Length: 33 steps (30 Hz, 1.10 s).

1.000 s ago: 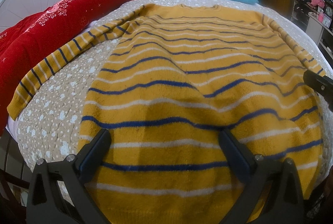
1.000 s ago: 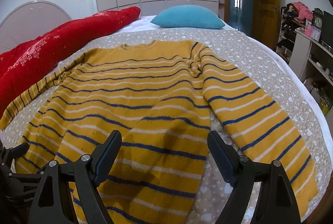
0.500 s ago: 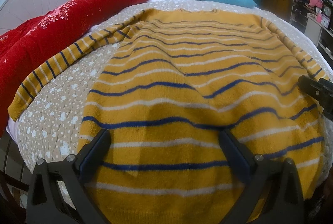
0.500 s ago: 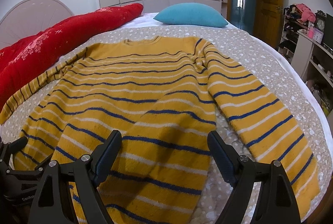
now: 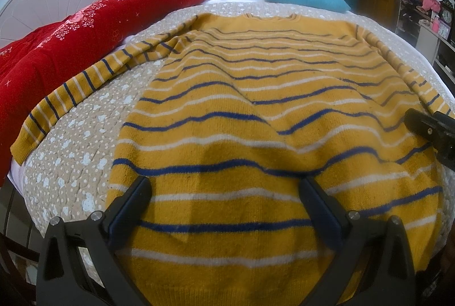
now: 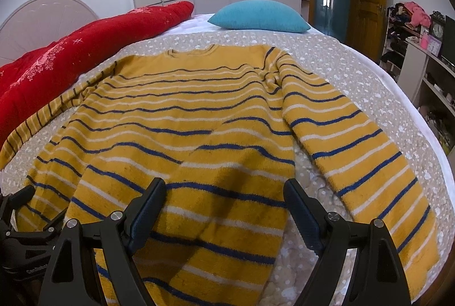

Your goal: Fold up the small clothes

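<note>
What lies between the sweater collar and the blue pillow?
Only bare spotted bedcover between the sweater collar and blue pillow, seen in the right wrist view.

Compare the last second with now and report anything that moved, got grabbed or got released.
Nothing visibly changed. The yellow striped sweater lies spread flat on the bed as before, both sleeves out to the sides. The left gripper and right gripper hang open over its hem end, holding nothing. The red blanket and blue pillow are where they were.
</note>
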Tool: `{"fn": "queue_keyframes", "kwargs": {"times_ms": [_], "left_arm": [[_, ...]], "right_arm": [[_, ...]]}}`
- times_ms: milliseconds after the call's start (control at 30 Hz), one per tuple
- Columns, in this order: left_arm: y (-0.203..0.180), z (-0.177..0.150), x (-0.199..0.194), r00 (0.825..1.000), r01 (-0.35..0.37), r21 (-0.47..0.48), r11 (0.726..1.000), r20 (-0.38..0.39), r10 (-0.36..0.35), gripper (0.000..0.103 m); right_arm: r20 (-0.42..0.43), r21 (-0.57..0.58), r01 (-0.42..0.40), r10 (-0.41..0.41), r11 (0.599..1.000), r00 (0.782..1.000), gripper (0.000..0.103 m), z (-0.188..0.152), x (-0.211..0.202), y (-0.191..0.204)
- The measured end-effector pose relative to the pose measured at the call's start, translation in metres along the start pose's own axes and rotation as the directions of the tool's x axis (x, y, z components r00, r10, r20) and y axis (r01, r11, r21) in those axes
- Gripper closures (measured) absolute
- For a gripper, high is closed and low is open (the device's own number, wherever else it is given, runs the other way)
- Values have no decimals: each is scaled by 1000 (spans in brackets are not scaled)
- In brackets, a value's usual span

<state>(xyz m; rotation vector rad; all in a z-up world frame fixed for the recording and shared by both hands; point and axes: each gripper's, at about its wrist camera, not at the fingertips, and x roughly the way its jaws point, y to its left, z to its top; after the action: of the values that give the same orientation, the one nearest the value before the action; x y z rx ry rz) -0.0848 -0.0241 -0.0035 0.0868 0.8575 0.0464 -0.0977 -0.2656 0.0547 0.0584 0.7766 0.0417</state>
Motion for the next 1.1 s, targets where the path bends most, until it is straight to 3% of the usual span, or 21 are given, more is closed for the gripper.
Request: {"fn": "queue_keyframes", "kwargs": {"times_ms": [367,600,867,1000,1100], "left_arm": [[1,2,0,1000,10,0,1000,-10,-10,0],[5,6,-1,998,47,2,999,-51,-47,0],[8,7,-6,995,71,-8,997,-69,-71,0],[16,10,-20,985,157,-71,985,-60,-161,0],[16,13,-29,982,182,-79,980,-38,-185,0]], "right_arm": [[-1,2,1,-1,1000,1000,15,-1,0,-1],[44,11,26,-26,1000,999,15,7,-21,-22],[82,149,134,-147,980,986,14,12,-68,-108],[38,233,229,-244,945,969,14,-5,-82,-164],[0,281,231,-240,932,971,14,-19,-86,-186]]}}
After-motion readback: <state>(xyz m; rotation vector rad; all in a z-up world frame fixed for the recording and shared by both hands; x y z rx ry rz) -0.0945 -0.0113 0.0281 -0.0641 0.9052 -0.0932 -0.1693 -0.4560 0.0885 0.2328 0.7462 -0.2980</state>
